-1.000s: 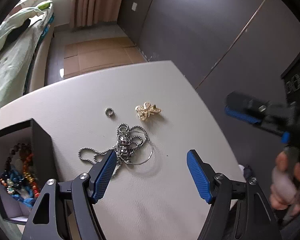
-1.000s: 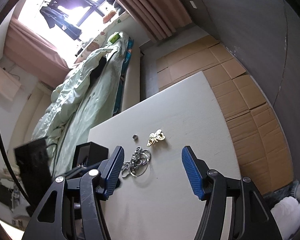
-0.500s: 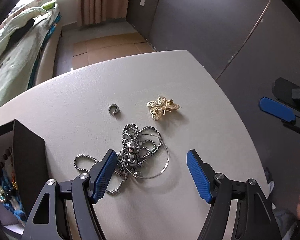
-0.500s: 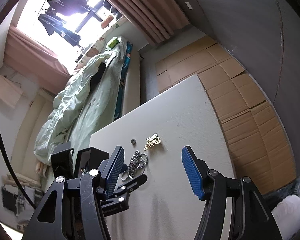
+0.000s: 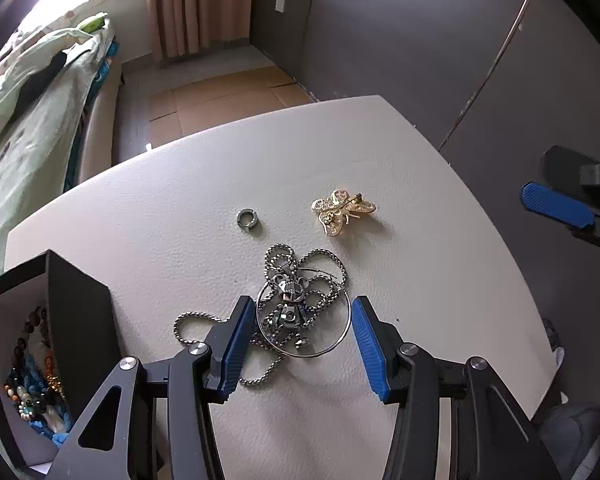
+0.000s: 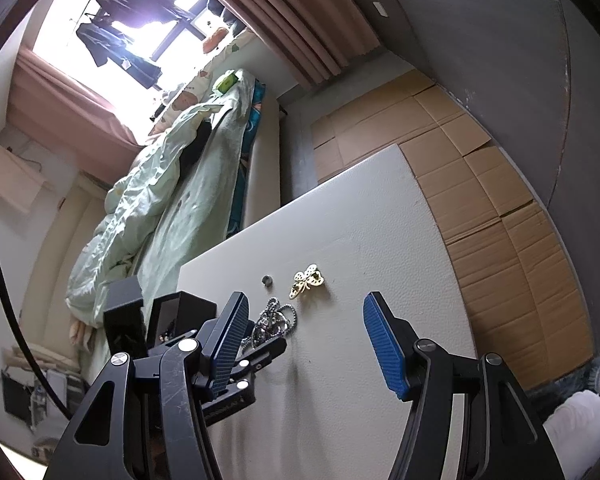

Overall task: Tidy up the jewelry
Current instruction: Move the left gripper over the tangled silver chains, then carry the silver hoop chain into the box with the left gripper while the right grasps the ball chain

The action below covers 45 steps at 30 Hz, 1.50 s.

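**Left gripper narrows around the tangled chain**

The left gripper [image 5: 303, 334] hangs over the silver chain necklace [image 5: 296, 312] heaped on the white table [image 5: 180, 208]; its jaws have just been closing, the tangle and wire hoop between the 2 blue pads — not yet pinched. Beyond lie a small ring [image 5: 248, 220] and gold butterfly brooch [image 5: 340, 210]. The black box [image 5: 80, 320] of beads stands left. The right gripper [image 6: 304, 344] is spread — empty.
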Each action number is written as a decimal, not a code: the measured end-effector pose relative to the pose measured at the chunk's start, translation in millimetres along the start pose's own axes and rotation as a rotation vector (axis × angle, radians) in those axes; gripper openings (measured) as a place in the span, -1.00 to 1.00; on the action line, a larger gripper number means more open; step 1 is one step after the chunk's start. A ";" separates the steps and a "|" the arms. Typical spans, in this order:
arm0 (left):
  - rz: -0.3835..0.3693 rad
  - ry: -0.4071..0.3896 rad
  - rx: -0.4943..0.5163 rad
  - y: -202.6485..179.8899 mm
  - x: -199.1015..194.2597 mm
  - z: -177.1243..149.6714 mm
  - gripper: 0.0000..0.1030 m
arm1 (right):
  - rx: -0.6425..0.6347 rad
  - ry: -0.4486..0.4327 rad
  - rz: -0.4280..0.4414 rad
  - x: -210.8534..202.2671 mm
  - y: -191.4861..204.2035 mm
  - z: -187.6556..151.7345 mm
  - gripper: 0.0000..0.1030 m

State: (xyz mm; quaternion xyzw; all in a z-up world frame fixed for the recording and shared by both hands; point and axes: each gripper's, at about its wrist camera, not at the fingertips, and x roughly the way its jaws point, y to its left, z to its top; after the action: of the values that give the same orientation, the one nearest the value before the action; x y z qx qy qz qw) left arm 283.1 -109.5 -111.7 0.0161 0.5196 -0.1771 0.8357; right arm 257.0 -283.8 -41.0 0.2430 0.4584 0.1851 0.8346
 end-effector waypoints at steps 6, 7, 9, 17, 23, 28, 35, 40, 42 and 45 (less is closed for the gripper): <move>-0.018 -0.050 -0.003 2.5 -23.6 4.4 0.00 | -0.003 0.010 -0.013 4.3 -1.3 -0.5 0.20; -0.021 -0.059 -0.005 2.6 -26.9 6.0 0.00 | -0.004 0.013 -0.014 5.6 -0.3 -0.9 0.20; -0.030 -0.084 -0.010 4.0 -37.9 8.2 0.00 | -0.011 0.020 -0.018 8.3 2.2 -1.3 0.20; -0.054 -0.168 -0.043 16.6 -75.2 14.1 -0.01 | -0.035 0.053 -0.041 21.3 9.3 -5.1 0.20; -0.034 -0.227 -0.084 37.8 -100.0 17.6 -0.01 | -0.070 0.096 -0.062 38.4 17.3 -8.5 0.20; -0.030 -0.264 -0.116 51.9 -116.5 16.0 0.00 | -0.143 0.146 -0.080 61.1 36.5 -15.4 0.20; -0.031 -0.281 -0.156 68.3 -126.9 8.1 0.00 | -0.256 0.215 -0.127 94.0 66.4 -30.4 0.19; -0.036 -0.281 -0.185 83.6 -129.8 4.3 -0.01 | -0.299 0.235 -0.175 115.5 82.3 -40.4 0.17; -0.036 -0.281 -0.195 89.9 -130.9 2.9 -0.01 | -0.322 0.235 -0.202 122.6 89.0 -43.6 0.11; -0.032 -0.281 -0.210 98.7 -132.9 0.7 -0.01 | -0.366 0.213 -0.253 128.2 98.5 -47.1 -0.03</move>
State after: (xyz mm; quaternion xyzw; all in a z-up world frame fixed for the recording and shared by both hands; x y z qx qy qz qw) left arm 261.8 20.0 -10.7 -0.1046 0.4133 -0.1356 0.8943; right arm 273.7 -124.4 -92.7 0.0076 0.5295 0.1837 0.8281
